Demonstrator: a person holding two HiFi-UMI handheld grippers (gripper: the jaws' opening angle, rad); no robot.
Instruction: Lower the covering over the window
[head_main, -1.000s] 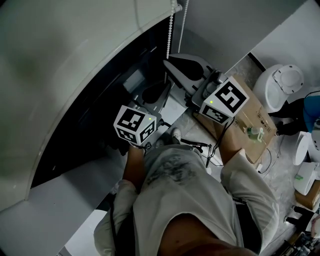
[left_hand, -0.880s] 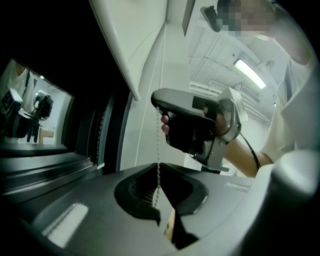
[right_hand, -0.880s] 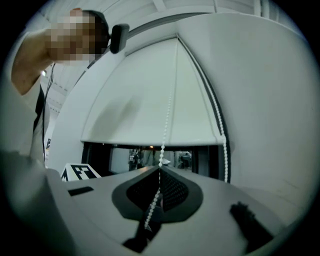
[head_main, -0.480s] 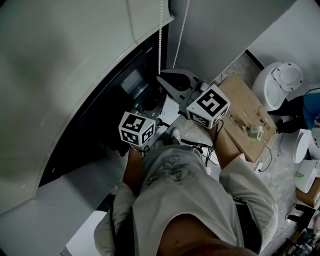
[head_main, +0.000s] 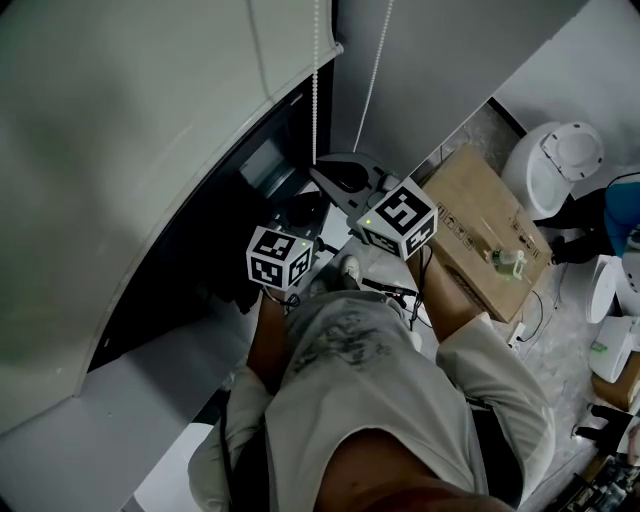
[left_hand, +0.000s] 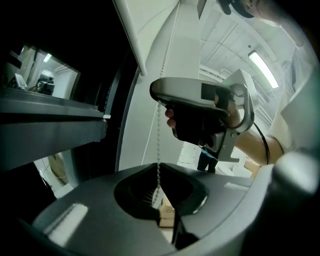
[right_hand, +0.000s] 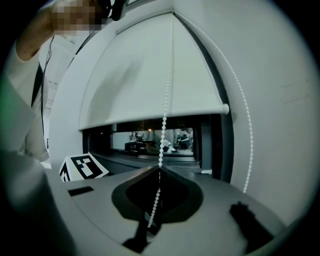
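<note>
The white roller blind (right_hand: 150, 75) covers the upper part of the dark window (head_main: 235, 215), and its bottom bar (right_hand: 150, 119) hangs above the sill. A white bead chain (head_main: 316, 90) hangs in two strands at the blind's right end. My left gripper (left_hand: 159, 172) is shut on one strand of the bead chain (left_hand: 160, 145), which runs up from between its jaws. My right gripper (right_hand: 160, 169) is shut on a strand of the bead chain (right_hand: 164, 120) as well, a little higher and further right. In the head view the left gripper (head_main: 303, 207) and right gripper (head_main: 320, 173) sit close together under the chain.
A white sill ledge (head_main: 150, 395) runs below the window. A cardboard box (head_main: 480, 225) lies on the floor to the right, with a round white fixture (head_main: 560, 165) beyond it. Cables (head_main: 395, 292) trail on the floor by the person's feet.
Both grippers have moved down, still shut on the bead chain. The blind's lower edge has come further down over the window.
</note>
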